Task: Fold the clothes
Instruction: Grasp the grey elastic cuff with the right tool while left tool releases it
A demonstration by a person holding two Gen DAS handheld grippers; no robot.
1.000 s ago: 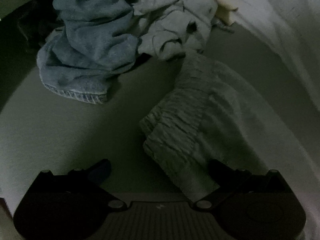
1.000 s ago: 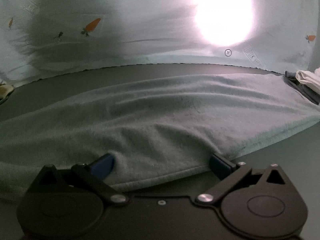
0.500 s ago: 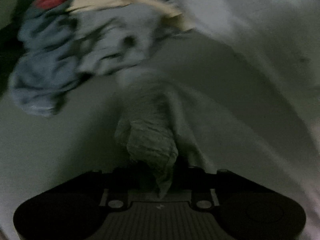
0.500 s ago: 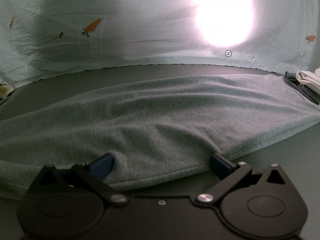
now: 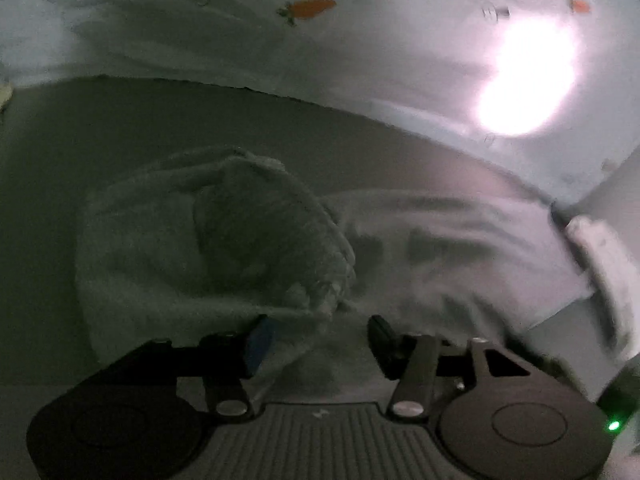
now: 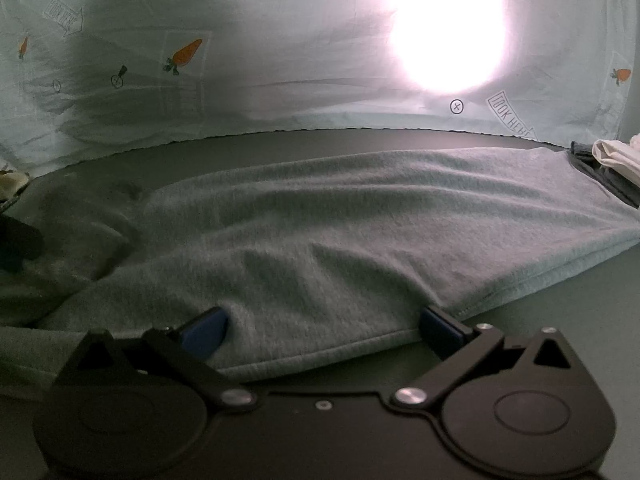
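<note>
A grey knit garment lies stretched across the dark table. Its ribbed waistband end is folded over onto the rest of the cloth, just ahead of my left gripper. That gripper's jaws are opening; cloth lies under and between them, and the pads do not press on it. My right gripper stands open and wide over the garment's near hem, which bulges up between its blue pads. The folded-over end shows at the left of the right wrist view.
A pale sheet with carrot prints hangs behind the table, with a bright glare spot on it. A white folded cloth on a dark garment lies at the far right; in the left wrist view the white cloth is blurred.
The left gripper shut on the waistband, swung it away from the clothes pile and over onto the garment, then opened its jaws again. The right gripper stayed still.
</note>
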